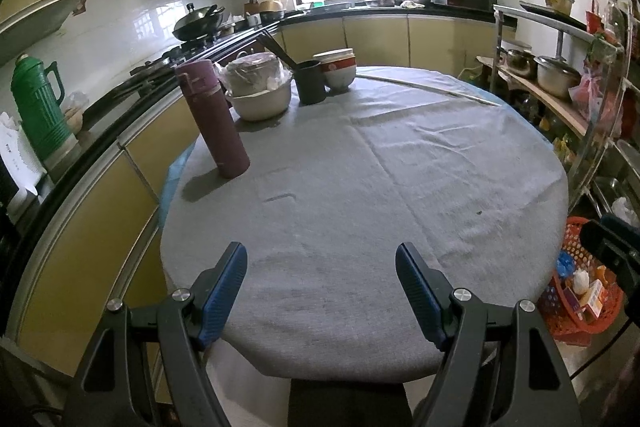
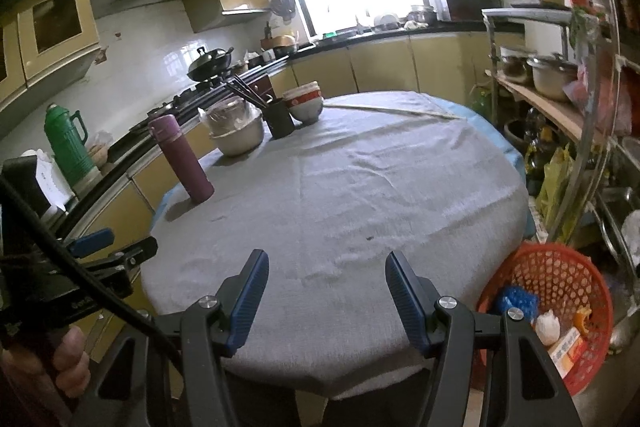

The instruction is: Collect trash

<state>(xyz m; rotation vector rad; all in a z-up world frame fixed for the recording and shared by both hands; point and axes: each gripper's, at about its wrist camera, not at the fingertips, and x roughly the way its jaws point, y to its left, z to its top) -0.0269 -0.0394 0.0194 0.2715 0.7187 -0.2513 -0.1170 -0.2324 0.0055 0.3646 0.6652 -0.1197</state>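
Note:
An orange mesh basket (image 2: 560, 267) stands on the floor right of the round table; it holds a blue crumpled piece (image 2: 516, 301), a white wad (image 2: 547, 325), an orange scrap and a small carton (image 2: 568, 345). It also shows in the left wrist view (image 1: 576, 255). My left gripper (image 1: 321, 259) is open and empty over the near edge of the grey tablecloth (image 1: 360, 187). My right gripper (image 2: 327, 267) is open and empty over the same near edge (image 2: 340, 195). The left gripper's blue finger (image 2: 92, 241) shows at the far left of the right wrist view.
A purple flask (image 1: 214, 115), a bagged bowl (image 1: 260, 87), a black chopstick cup (image 1: 310, 81) and stacked bowls (image 1: 338, 69) stand at the table's far left. Counter with green thermos (image 1: 38, 107) on the left. Metal shelf rack with pots (image 1: 556, 75) on the right.

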